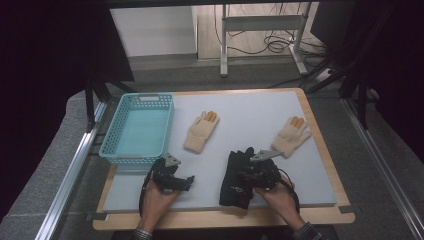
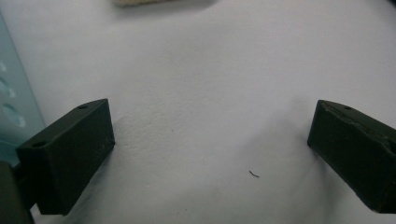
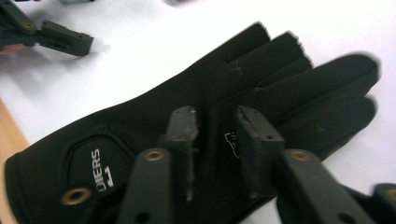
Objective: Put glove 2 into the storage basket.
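A black glove (image 1: 236, 179) lies flat near the front edge of the table, fingers pointing away from me. In the right gripper view the black glove (image 3: 140, 116) shows white lettering on its cuff. My right gripper (image 1: 245, 175) hovers low over its palm. That right gripper (image 3: 215, 116) has its jaws a little apart, with no fold of fabric between the pads. My left gripper (image 1: 184, 181) rests to the left of the glove. The left gripper (image 2: 210, 116) is wide open over bare mat.
Two cream knit gloves with orange fingertips lie farther back, one mid-table (image 1: 201, 131) and one at the right (image 1: 291, 136). A turquoise plastic basket (image 1: 170, 127) stands at the back left, its wall (image 2: 9, 102) close beside the left jaw. The mat (image 1: 250, 107) covers a wooden board.
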Demonstrator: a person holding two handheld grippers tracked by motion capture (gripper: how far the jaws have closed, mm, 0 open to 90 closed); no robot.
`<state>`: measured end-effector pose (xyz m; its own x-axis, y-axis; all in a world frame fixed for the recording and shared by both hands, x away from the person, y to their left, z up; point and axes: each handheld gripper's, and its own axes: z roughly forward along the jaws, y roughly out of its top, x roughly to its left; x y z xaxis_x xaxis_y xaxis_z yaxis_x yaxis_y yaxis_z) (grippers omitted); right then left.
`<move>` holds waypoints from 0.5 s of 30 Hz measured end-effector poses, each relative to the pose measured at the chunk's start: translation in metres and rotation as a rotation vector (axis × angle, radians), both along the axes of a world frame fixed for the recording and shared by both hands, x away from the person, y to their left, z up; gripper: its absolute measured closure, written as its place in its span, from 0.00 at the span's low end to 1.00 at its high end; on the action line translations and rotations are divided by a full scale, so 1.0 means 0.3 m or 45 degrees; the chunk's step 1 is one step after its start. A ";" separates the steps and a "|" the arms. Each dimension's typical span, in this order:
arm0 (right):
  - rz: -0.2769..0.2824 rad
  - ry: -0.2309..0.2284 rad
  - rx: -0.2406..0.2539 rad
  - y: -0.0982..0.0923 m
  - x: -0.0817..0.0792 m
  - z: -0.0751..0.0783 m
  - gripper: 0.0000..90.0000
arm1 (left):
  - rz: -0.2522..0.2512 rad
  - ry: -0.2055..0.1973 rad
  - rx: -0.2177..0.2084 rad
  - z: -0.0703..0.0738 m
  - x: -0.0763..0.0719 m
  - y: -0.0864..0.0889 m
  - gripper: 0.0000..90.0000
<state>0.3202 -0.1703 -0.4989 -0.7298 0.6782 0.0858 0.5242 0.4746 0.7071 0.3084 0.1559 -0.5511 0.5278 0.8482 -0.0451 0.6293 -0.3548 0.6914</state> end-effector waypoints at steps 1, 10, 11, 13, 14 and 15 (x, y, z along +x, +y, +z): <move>0.004 -0.010 -0.001 -0.006 0.001 0.009 0.68 | 0.000 0.000 0.000 0.000 0.000 0.000 0.01; 0.017 -0.021 0.035 -0.102 0.023 0.034 0.54 | 0.008 0.002 -0.003 0.000 0.000 -0.002 0.01; 0.021 -0.022 0.052 -0.120 0.017 0.025 0.53 | 0.008 0.004 -0.004 0.000 0.000 -0.002 0.01; 0.025 -0.023 0.062 -0.135 0.010 0.012 0.52 | 0.009 0.003 -0.003 0.000 -0.001 -0.003 0.01; 0.025 -0.023 0.062 -0.135 0.010 0.012 0.52 | 0.009 0.003 -0.003 0.000 -0.001 -0.003 0.01; 0.027 -0.034 0.058 -0.148 0.000 -0.003 0.56 | 0.007 0.003 -0.003 0.001 -0.001 -0.002 0.01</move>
